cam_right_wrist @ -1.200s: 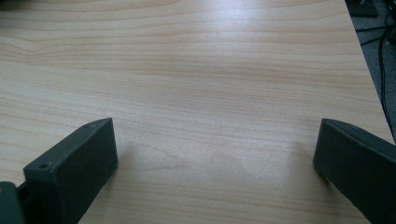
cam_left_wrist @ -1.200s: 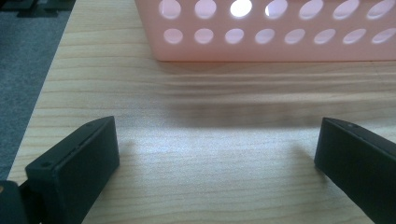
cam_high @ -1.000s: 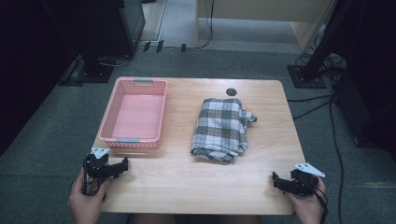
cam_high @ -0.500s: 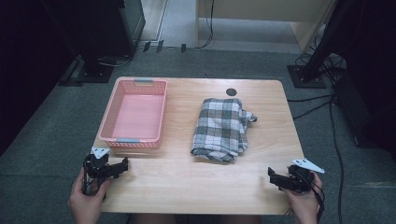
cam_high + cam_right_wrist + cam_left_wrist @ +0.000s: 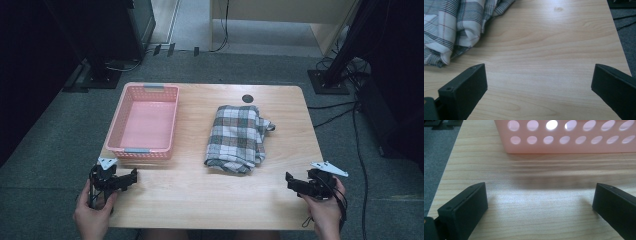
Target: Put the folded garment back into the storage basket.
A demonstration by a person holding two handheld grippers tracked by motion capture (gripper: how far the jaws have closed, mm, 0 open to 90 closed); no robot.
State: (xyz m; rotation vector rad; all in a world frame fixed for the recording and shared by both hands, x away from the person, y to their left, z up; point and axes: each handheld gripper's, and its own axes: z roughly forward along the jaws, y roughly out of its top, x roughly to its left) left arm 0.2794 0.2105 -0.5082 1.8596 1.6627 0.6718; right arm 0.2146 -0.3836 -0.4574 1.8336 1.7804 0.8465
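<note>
A folded grey-and-white checked cloth [image 5: 237, 138] lies right of the table's middle; its near edge shows at the top left of the right gripper view [image 5: 451, 27]. A pink perforated basket [image 5: 145, 121] stands empty at the table's left, and its near wall [image 5: 566, 137] fills the top of the left gripper view. My left gripper [image 5: 131, 178] rests at the near left corner, just in front of the basket, open with bare wood between its jaws [image 5: 540, 202]. My right gripper [image 5: 291, 181] sits at the near right edge, open and empty [image 5: 539, 82], pointing toward the cloth.
The wooden table [image 5: 200, 200] has a small dark round hole [image 5: 247, 98] near its far edge. Grey carpet surrounds it, with black stands [image 5: 327, 80] and cables on the floor beyond the far and right sides.
My right gripper has shifted a little to the left and inward along the near edge. The left gripper, cloth and basket have stayed put.
</note>
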